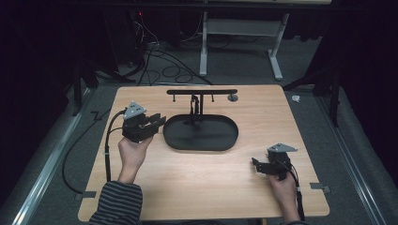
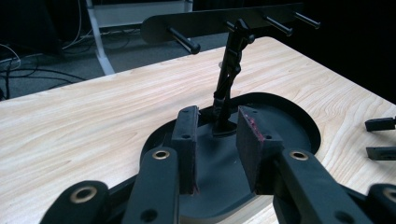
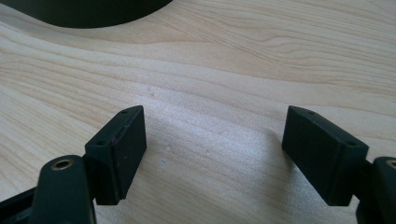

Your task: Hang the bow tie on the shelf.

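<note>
A black oval base [image 1: 206, 138] lies in the middle of the wooden table [image 1: 202, 178]. From its back rises a thin post [image 1: 195, 110] that carries a horizontal bar with pegs [image 1: 202, 92]. My left gripper [image 1: 158, 122] hovers at the base's left rim, pointing right. In the left gripper view its jaws stand partly apart [image 2: 215, 122] with nothing between the pads, and the post [image 2: 229, 74] and the bar [image 2: 219, 21] lie beyond. My right gripper [image 1: 256, 164] rests low at the front right, wide open [image 3: 215, 123] over bare wood. The base's edge [image 3: 84, 11] lies ahead of it.
A small grey disc [image 1: 232, 97] sits on the table by the right end of the bar. Behind the table are a white desk frame [image 1: 204, 47] and loose cables [image 1: 159, 65] on the floor. The right gripper's jaw tips [image 2: 380, 137] show at the right edge of the left gripper view.
</note>
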A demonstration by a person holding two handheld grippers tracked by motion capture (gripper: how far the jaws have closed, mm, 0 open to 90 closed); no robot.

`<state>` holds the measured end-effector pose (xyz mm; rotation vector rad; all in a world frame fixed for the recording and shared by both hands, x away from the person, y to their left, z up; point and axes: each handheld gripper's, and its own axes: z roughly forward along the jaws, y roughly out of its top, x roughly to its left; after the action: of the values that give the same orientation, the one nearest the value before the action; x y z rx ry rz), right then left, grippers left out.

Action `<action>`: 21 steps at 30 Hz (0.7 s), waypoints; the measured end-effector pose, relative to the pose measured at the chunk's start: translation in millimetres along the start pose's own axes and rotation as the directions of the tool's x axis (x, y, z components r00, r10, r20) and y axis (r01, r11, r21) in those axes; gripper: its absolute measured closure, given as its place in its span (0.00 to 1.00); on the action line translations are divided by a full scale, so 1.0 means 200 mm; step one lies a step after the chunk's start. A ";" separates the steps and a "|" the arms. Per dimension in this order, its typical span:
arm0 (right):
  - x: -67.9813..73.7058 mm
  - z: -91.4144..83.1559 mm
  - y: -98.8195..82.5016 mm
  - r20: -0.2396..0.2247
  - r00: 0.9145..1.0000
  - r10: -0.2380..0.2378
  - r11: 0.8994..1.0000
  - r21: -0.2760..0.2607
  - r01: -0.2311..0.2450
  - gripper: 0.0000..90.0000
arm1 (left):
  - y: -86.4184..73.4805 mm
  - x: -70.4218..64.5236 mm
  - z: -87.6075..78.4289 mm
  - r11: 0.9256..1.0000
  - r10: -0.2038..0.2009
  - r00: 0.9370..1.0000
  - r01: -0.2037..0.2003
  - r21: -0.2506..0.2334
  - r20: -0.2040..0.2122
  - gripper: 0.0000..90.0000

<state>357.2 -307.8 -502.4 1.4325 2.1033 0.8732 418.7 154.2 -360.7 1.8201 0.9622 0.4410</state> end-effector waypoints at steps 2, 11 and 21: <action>0.00 0.00 0.00 0.000 1.000 0.000 1.000 0.000 0.000 0.26 | -0.01 0.00 -0.01 1.000 -0.006 1.000 0.006 0.000 -0.001 0.77; 0.00 0.00 0.00 0.000 1.000 0.000 1.000 0.000 0.000 0.26 | -0.06 0.02 -0.05 1.000 -0.025 1.000 0.025 -0.005 0.000 0.77; 0.00 0.00 0.00 0.000 1.000 0.000 1.000 0.000 0.000 0.25 | -0.09 0.02 -0.07 0.999 -0.035 0.999 0.035 -0.005 -0.002 0.76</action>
<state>357.2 -307.8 -502.4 1.4321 2.1034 0.8727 403.9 169.4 -370.1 1.7957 0.9923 0.4228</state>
